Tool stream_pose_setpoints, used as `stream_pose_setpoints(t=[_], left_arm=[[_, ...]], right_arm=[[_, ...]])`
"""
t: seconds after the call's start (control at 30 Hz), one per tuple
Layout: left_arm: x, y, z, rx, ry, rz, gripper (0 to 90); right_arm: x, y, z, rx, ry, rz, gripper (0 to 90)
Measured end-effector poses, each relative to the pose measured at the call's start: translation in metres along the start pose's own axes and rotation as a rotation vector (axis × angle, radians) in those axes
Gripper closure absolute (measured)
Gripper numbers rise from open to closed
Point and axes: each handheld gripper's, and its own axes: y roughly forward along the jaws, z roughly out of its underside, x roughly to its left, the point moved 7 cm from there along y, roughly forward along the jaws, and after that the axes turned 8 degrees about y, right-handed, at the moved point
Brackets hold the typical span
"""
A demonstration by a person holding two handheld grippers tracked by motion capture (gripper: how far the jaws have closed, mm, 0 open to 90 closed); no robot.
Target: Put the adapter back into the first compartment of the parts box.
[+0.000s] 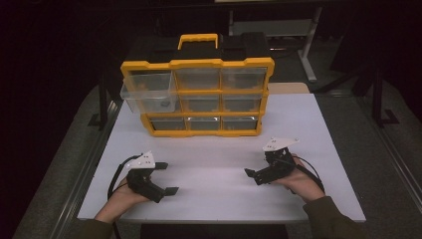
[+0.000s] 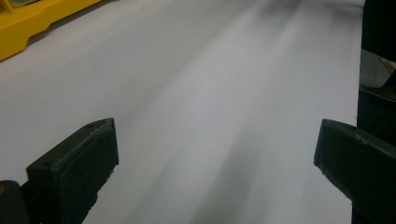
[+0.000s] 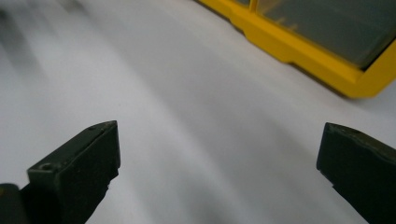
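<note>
A yellow organizer (image 1: 199, 97) with clear drawers stands upright at the back of the white table (image 1: 303, 134). Its middle-left drawer (image 1: 149, 101) is pulled partway out. My left gripper (image 1: 167, 178) rests low at the front left, open, with nothing between its fingers. In the left gripper view the jaws stand wide apart over bare table (image 2: 215, 93), and the organizer's yellow base (image 2: 28, 25) shows at the top left. My right gripper (image 1: 257, 165) is at the front right, open and empty. The right gripper view shows the organizer's lower corner (image 3: 322, 58) ahead to the right.
A black and yellow carry handle (image 1: 198, 40) tops the organizer. Dark floor and desk legs (image 1: 308, 50) lie beyond the table's far edge. Bare white surface spans the space between the grippers and the organizer.
</note>
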Motion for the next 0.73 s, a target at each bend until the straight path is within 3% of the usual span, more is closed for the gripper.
stream_pose_setpoints(t=[0.23,0.37,0.73], left_arm=[[0.001,-0.001,0.001,-0.004,0.003,-0.002,0.0],[0.002,-0.001,0.001,-0.005,0.002,-0.005,0.0],[0.002,0.000,0.002,0.000,0.005,-0.010,0.0]], right_arm=[[-0.005,-0.004,0.018,0.000,0.009,0.021,0.0],[-0.010,-0.006,0.027,0.010,0.008,0.055,0.0],[-0.017,-0.011,0.044,0.006,0.055,0.050,0.0]])
